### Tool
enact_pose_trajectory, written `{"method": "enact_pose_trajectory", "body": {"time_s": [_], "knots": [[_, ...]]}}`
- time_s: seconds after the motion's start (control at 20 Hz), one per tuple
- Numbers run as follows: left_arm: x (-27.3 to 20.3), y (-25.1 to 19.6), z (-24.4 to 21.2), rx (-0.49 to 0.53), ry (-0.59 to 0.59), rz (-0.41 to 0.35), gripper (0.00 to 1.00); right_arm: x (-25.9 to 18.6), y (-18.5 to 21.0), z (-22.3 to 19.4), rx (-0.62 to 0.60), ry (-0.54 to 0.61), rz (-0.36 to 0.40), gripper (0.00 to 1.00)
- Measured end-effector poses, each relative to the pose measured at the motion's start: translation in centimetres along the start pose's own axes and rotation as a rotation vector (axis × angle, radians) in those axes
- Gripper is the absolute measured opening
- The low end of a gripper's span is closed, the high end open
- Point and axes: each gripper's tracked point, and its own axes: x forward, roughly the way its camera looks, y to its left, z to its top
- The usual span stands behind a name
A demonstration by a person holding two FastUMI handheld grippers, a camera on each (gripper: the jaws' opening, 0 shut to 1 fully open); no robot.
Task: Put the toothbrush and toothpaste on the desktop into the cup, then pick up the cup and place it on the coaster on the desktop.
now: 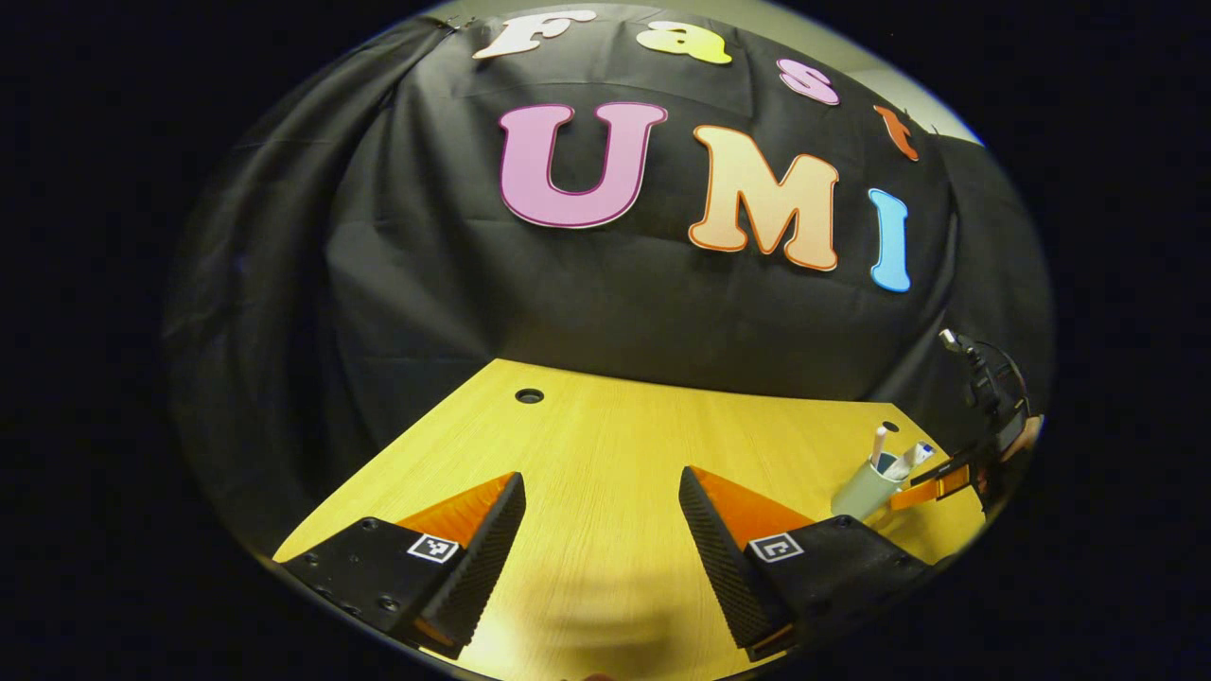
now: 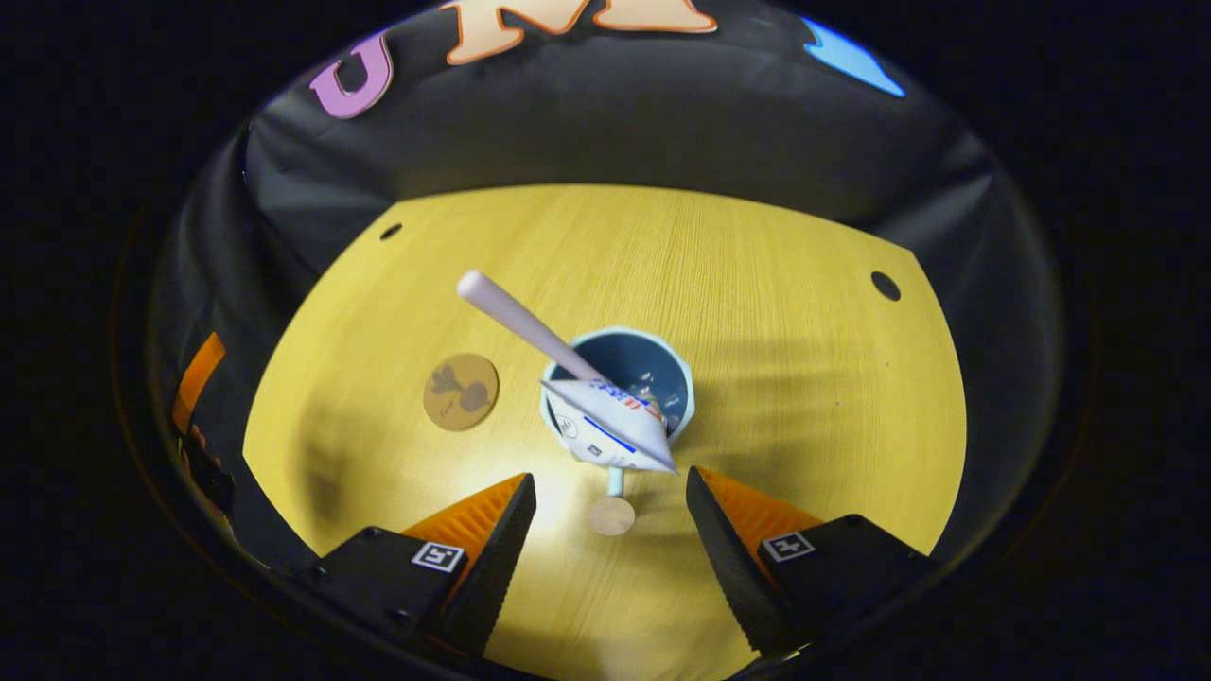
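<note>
With toothbrush (image 2: pixel 516 317) and toothpaste (image 2: pixel 610 430) already standing in the cup (image 2: pixel 662 364), you've got the right gripper (image 2: pixel 610 515) hovering above it, jaws apart, nothing held, lined up for the lift. Coaster (image 2: pixel 461 391) lies near the cup's left on bare tabletop (image 2: pixel 804 312), well inside the edges, path open. Left gripper (image 1: pixel 601 520) idles apart, empty.

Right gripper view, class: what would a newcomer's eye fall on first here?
The cup at the middle of the yellow desktop, with the toothbrush and the toothpaste jutting out of it. Left of it lies the round coaster, bare. The right hand-held gripper hangs open just before the cup.
</note>
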Motion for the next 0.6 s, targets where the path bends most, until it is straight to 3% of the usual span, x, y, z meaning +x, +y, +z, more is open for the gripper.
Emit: {"method": "enact_pose_trajectory", "body": {"time_s": [0.05,0.1,0.25,0.3,0.45,0.55,0.6], "knots": [[-0.3,0.0,-0.3,-0.014,0.006,0.002,0.94,0.5,-0.2,-0.2,-0.013,0.017,-0.009,0.97],[-0.5,0.2,-0.7,-0.027,0.012,0.008,0.94,0.8,-0.1,-0.4,-0.010,0.037,-0.008,0.90],[-1.0,0.4,-1.7,-0.050,0.031,0.025,0.95,1.5,-0.2,-0.5,0.038,0.081,-0.002,0.91],[-1.0,0.6,-1.9,-0.056,0.037,0.028,0.95,1.7,-0.3,-0.5,0.049,0.093,-0.003,0.84],[-1.2,0.9,-2.6,-0.075,0.055,0.038,0.95,2.4,-0.7,-0.1,0.047,0.129,-0.004,0.86],[-1.2,1.0,-2.8,-0.086,0.060,0.043,0.95,2.6,-0.1,-0.3,0.049,0.169,0.017,0.63],[-1.2,1.1,-2.9,-0.090,0.059,0.044,0.95,2.8,0.0,-0.5,0.041,0.186,0.021,0.64]]}}
